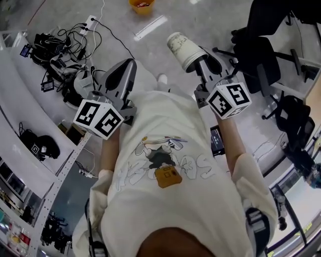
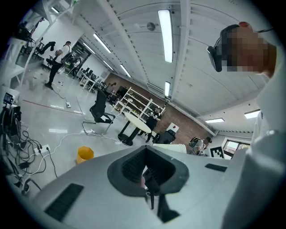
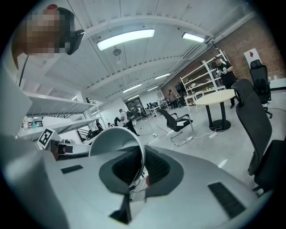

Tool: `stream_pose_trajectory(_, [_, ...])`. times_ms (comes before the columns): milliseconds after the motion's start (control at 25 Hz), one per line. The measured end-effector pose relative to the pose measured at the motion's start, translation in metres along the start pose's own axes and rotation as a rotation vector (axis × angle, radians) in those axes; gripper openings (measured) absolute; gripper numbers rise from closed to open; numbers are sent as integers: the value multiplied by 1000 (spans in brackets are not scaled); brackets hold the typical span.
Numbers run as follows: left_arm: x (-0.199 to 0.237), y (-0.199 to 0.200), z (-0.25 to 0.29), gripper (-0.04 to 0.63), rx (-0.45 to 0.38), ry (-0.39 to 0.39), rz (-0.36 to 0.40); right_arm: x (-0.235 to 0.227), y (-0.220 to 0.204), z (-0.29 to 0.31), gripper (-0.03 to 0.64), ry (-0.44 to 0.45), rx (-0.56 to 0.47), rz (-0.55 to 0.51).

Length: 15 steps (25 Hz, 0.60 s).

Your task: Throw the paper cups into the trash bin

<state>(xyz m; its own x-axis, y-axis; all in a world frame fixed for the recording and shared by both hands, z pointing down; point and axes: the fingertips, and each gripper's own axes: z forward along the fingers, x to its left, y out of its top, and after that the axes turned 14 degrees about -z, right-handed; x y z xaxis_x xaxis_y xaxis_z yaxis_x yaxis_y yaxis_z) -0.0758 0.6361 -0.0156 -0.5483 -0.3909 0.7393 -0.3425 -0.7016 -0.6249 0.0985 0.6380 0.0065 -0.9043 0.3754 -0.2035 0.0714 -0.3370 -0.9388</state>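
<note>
The right gripper (image 1: 199, 60) pinches the paper cup (image 1: 181, 48) by its rim wall — light, thin, easily crushed — while the left gripper's (image 1: 125, 69) jaws sit pressed together, empty.

Paper cup (image 1: 183, 49) in the right tongs (image 1: 197, 59), left tongs (image 1: 130, 64) beside it (leftward); trash bin (image 1: 142, 5) farther ahead on the floor (image 1: 215, 22).

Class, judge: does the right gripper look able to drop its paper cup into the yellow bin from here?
Probably not yet. The right gripper grips the paper cup by its rim, but the yellow bin stands well ahead across open floor. Nothing blocks the way; the person must step closer.
</note>
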Motion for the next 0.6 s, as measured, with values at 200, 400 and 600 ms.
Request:
stream_pose_trajectory(200, [10,14,33,5,13,4,-1,-30,1,28,25,-8,11,39])
stream_pose_trajectory(400, [73,65,77,5,22,13,-43,-47,9,115,25,-10,45,37])
stream_pose_trajectory(600, [152,153,153,5,54,-17,-56,-80,38,239,25,-12,64,-5])
